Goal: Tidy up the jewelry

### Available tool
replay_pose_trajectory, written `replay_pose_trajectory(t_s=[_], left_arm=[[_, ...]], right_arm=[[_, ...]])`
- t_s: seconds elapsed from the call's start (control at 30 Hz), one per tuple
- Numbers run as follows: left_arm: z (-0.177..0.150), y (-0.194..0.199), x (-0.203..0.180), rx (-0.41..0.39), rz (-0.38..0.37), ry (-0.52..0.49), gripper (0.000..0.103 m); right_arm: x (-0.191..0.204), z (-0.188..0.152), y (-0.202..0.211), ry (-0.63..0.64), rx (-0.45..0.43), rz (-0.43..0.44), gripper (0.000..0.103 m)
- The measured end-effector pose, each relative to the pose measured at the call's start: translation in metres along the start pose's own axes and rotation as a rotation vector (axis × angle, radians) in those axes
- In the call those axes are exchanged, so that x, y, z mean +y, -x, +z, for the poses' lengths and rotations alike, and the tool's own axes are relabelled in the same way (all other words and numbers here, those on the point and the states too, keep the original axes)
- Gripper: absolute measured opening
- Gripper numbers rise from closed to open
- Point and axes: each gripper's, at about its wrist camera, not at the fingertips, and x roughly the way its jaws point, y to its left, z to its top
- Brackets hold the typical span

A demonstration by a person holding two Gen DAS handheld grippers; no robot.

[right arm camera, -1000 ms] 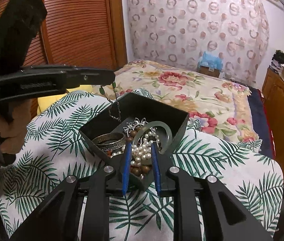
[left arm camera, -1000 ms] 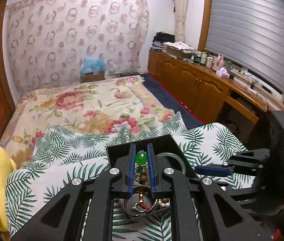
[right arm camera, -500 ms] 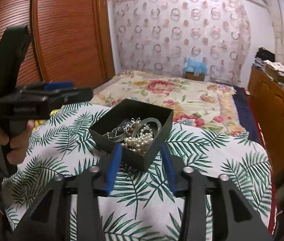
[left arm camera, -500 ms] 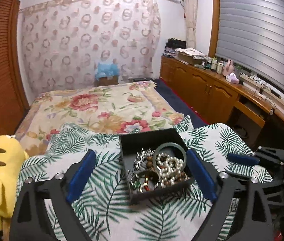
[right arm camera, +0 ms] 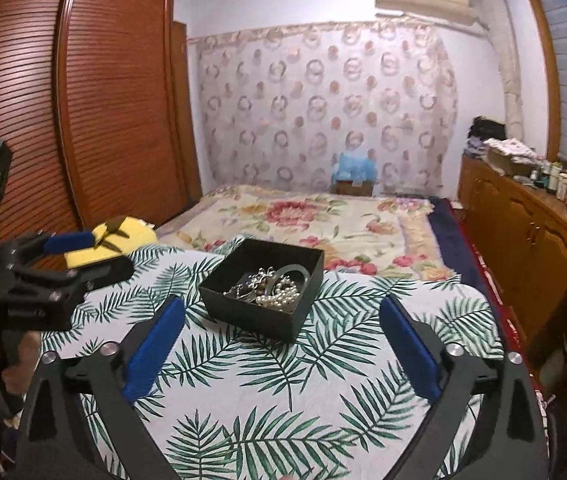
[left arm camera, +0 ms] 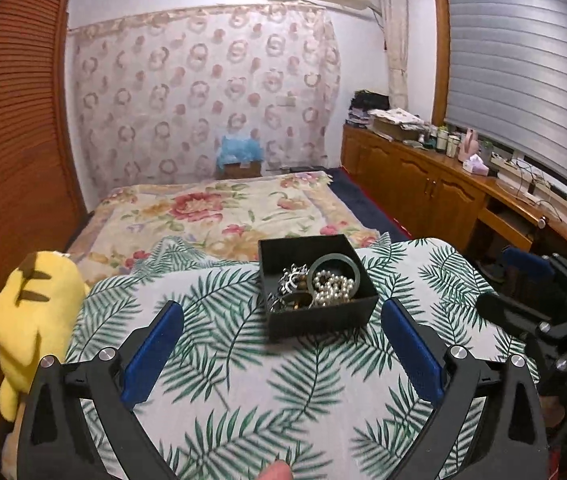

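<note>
A black open box [left arm camera: 319, 316] stands on the palm-leaf cloth; it also shows in the right wrist view [right arm camera: 251, 312]. Inside lie a pearl strand [left arm camera: 333, 290], a green jade bangle [left arm camera: 333, 261], a silver piece [left arm camera: 293, 278] and other jewelry. My left gripper [left arm camera: 281, 354] is open and empty, pulled back from the box. My right gripper [right arm camera: 279, 346] is open and empty, also back from the box. Each gripper appears at the side of the other's view: the right one [left arm camera: 539, 300] and the left one [right arm camera: 55, 268].
The palm-leaf cloth [left arm camera: 243, 380] covers a small table with a bed [left arm camera: 219, 216] behind it. A yellow plush toy [left arm camera: 31, 312] sits at the left. Wooden cabinets [left arm camera: 443, 196] run along the right, a wooden wardrobe [right arm camera: 83, 120] along the left.
My left gripper was shut on a green-bead necklace over the box, then opened and dropped it in. Both grippers opened wide and pulled back and up from the box.
</note>
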Motion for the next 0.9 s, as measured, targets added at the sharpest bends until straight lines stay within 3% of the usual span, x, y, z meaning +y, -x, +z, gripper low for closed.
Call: replay_pose_trajectory(t_s=[0.4, 0.9], left_arm=[[-0.024, 0.031, -0.004, -0.017, 0.069, 0.007, 0.095], [-0.03, 0.04, -0.002, -0.036, 0.077, 0.018, 0.095]], right_arm=[[0.007, -0.017, 0.036, -0.035, -0.048, -0.05, 0.1], [0.015, -0.02, 0.048, -0.038, -0.077, -0.082, 0.1]])
